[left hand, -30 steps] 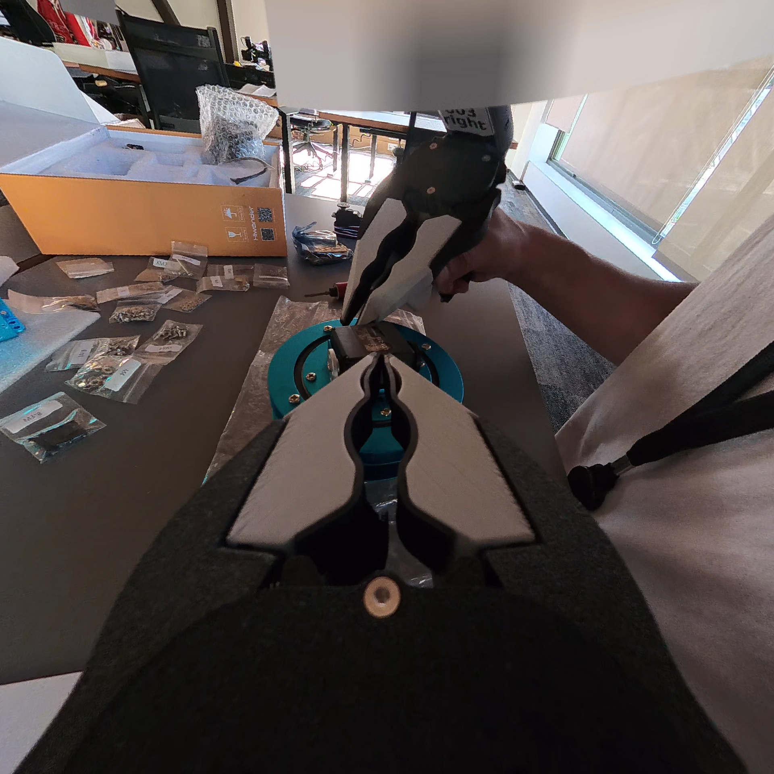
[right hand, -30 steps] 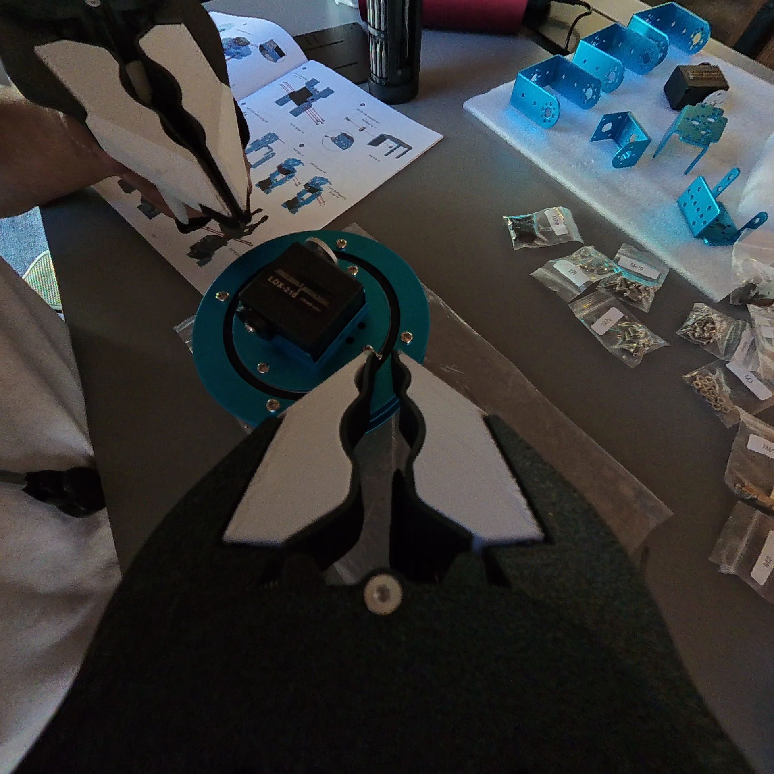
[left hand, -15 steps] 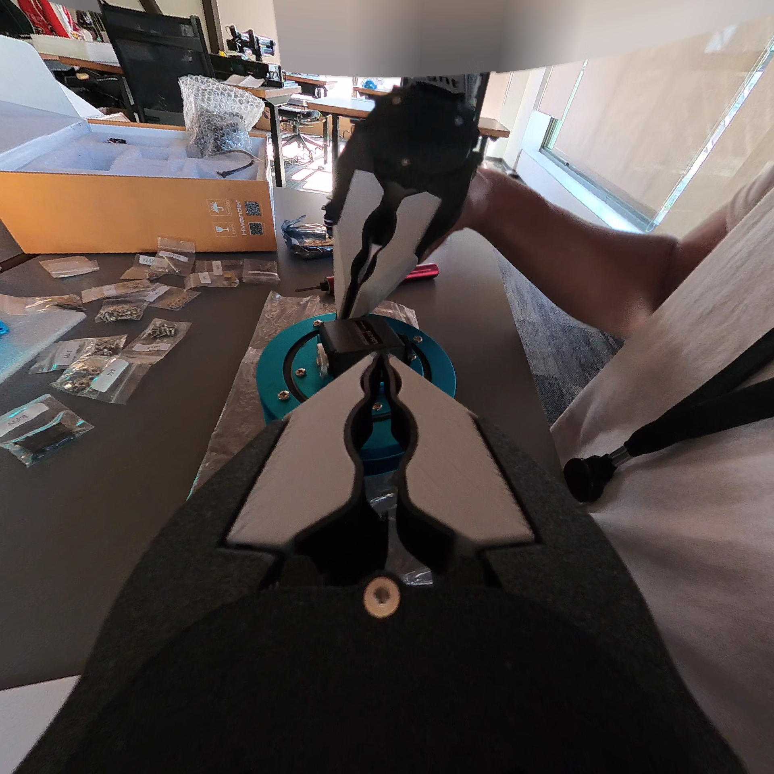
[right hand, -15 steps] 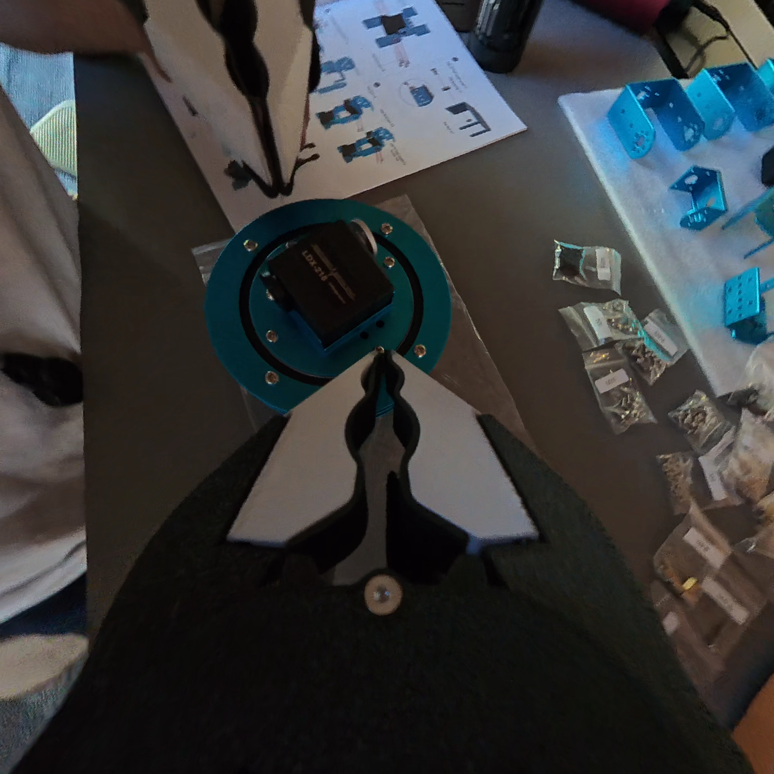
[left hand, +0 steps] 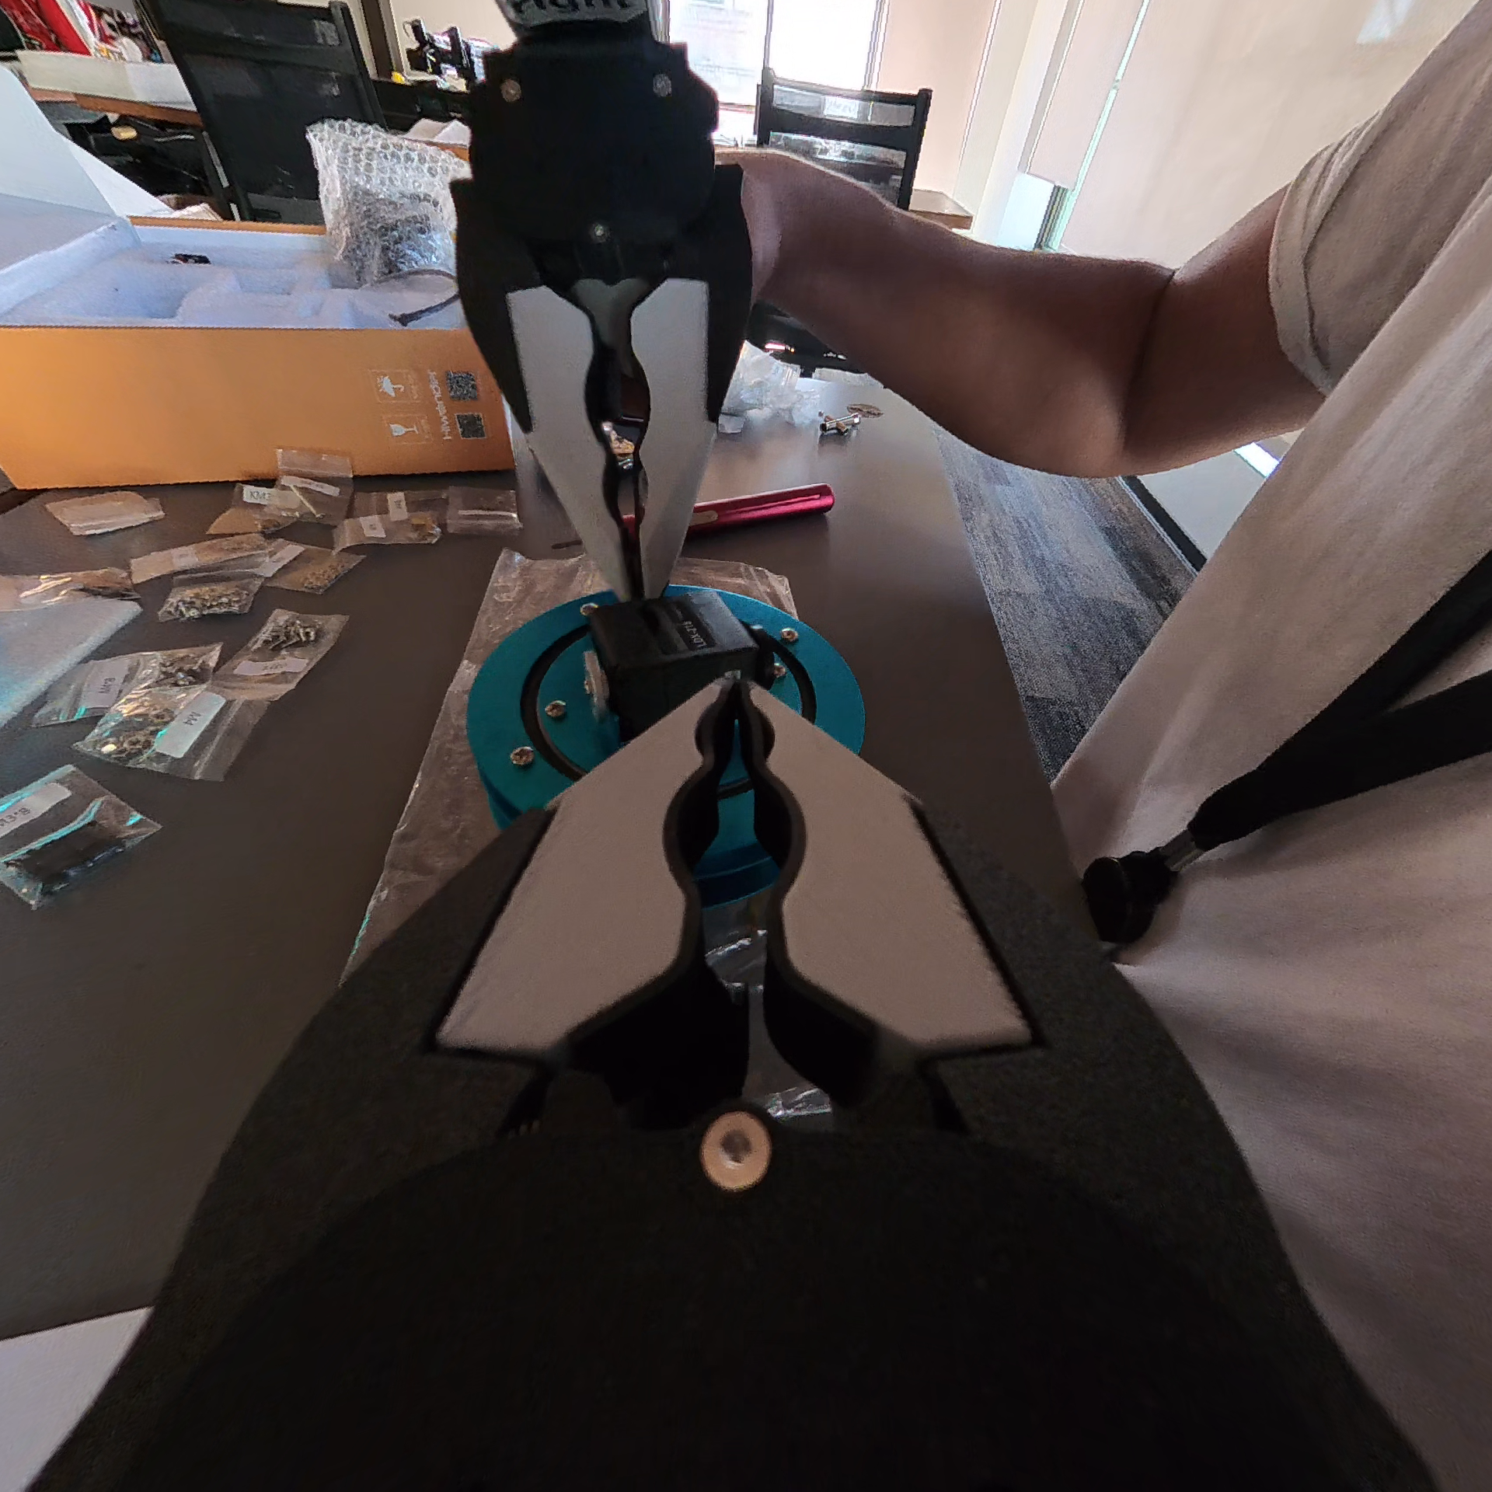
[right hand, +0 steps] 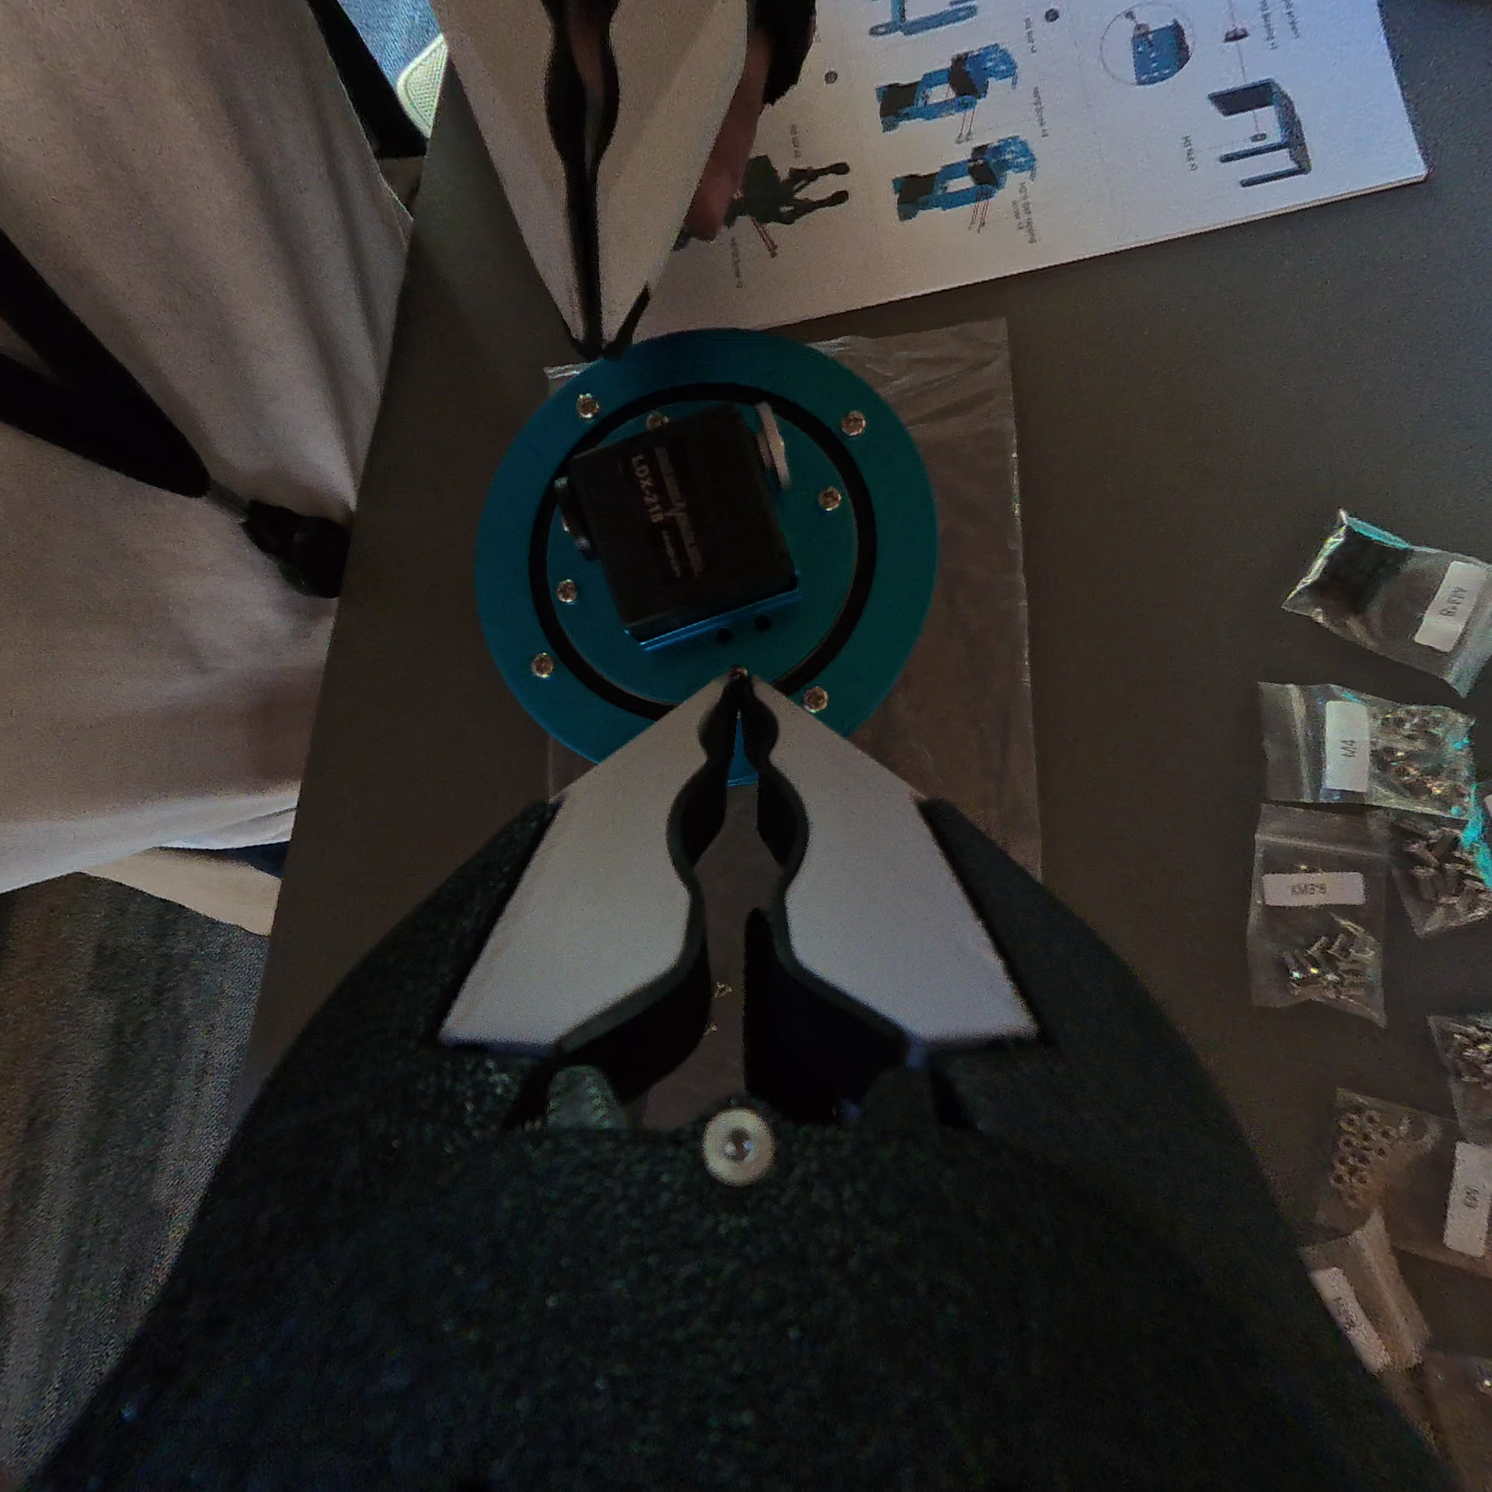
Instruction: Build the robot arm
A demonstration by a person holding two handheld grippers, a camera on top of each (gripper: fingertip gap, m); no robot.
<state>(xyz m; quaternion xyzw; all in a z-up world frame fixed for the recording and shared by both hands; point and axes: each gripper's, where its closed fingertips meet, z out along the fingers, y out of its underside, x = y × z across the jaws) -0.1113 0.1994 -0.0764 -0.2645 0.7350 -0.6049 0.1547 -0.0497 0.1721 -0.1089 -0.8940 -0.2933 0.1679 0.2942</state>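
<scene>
A round blue disc (left hand: 517, 710) with a black servo block (left hand: 670, 654) mounted on it lies on a clear plastic bag (left hand: 452, 775) on the dark table. My left gripper (left hand: 733, 686) is shut and empty, tips low at the disc's near side, close to the servo. My right gripper (left hand: 634, 593) points steeply down at the servo's far edge. In the right wrist view the right gripper (right hand: 739, 678) is shut, tips over the disc (right hand: 888, 565) just short of the servo (right hand: 686, 525). A tiny brass speck sits at its tips; I cannot tell if it is held. The left gripper (right hand: 601, 343) is at the opposite rim.
An open orange box (left hand: 202, 404) and bubble wrap (left hand: 379, 202) stand at the back left. Several small screw bags (left hand: 186, 710) lie left of the disc, also in the right wrist view (right hand: 1364, 751). A red tool (left hand: 767, 505) lies behind. An instruction sheet (right hand: 1090, 145) lies nearby. The person's torso (left hand: 1292, 807) is close. About 8 centimetres separates my left fingertips from my right. The servo (right hand: 686, 525) is about 4 centimetres from both grippers' fingertips. About 4 centimetres separates my right fingertips from the disc (right hand: 888, 565). It is also in sight in the left wrist view (left hand: 518, 675).
My right gripper has swung round the disc and tipped more upright, and now faces the left gripper across the servo. The left gripper has stayed at the disc's near side.
</scene>
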